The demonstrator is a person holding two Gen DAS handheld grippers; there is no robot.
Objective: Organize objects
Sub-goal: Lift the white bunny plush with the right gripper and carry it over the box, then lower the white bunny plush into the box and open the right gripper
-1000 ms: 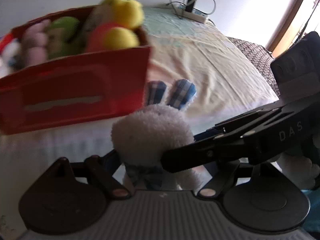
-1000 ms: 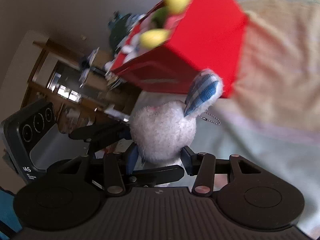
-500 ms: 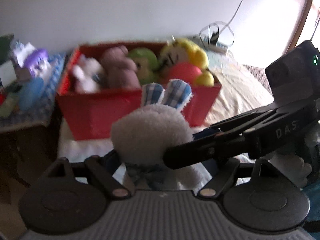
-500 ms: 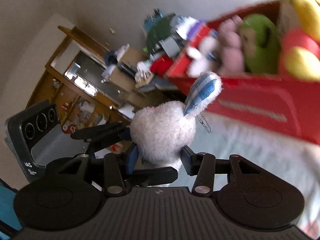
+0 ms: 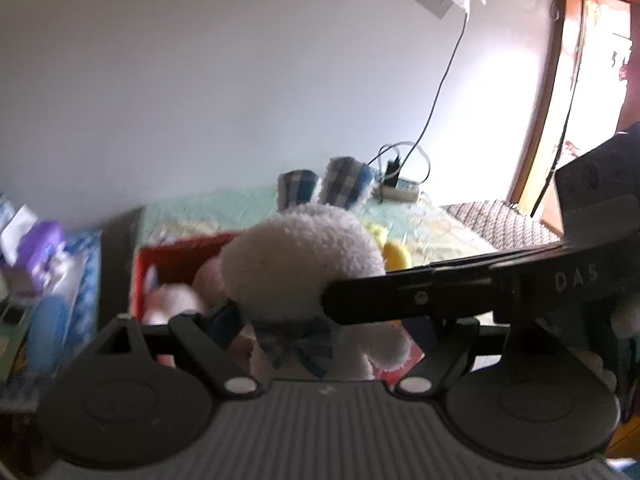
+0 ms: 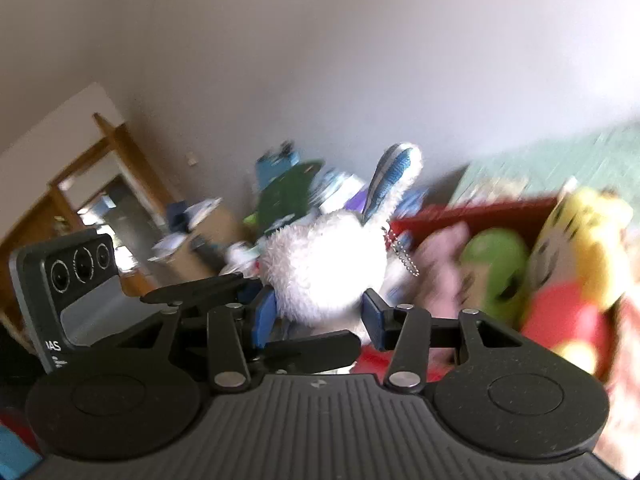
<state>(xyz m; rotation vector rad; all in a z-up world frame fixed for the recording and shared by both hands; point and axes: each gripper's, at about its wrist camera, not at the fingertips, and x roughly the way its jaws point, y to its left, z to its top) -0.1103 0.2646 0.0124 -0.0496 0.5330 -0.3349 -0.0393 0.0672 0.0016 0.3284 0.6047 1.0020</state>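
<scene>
A fluffy white plush rabbit with blue-and-white checked ears point(image 5: 304, 256) is held in the air between two hand-held grippers, above the near edge of an open red box point(image 5: 176, 256) packed with soft toys. The right gripper point(image 6: 318, 316) clamps the rabbit's body between its blue-padded fingers point(image 6: 376, 320), a short ball chain point(image 6: 404, 254) dangling from the toy's head. The left gripper point(image 5: 320, 320) closes on the same rabbit lower down, near its checked bow; its right-hand finger is hidden behind the other tool's black arm, which crosses in front of it. Inside the box lie a pink plush point(image 6: 440, 264), a round green plush point(image 6: 496, 268) and a yellow-and-red plush doll point(image 6: 576, 264). The box sits on a bed with a pale green and cream cover point(image 5: 424, 224); a white power strip with a black cable point(image 5: 400, 188) rests at the far end by the wall. A cluttered side table point(image 5: 44, 280) stands just left of the box.
</scene>
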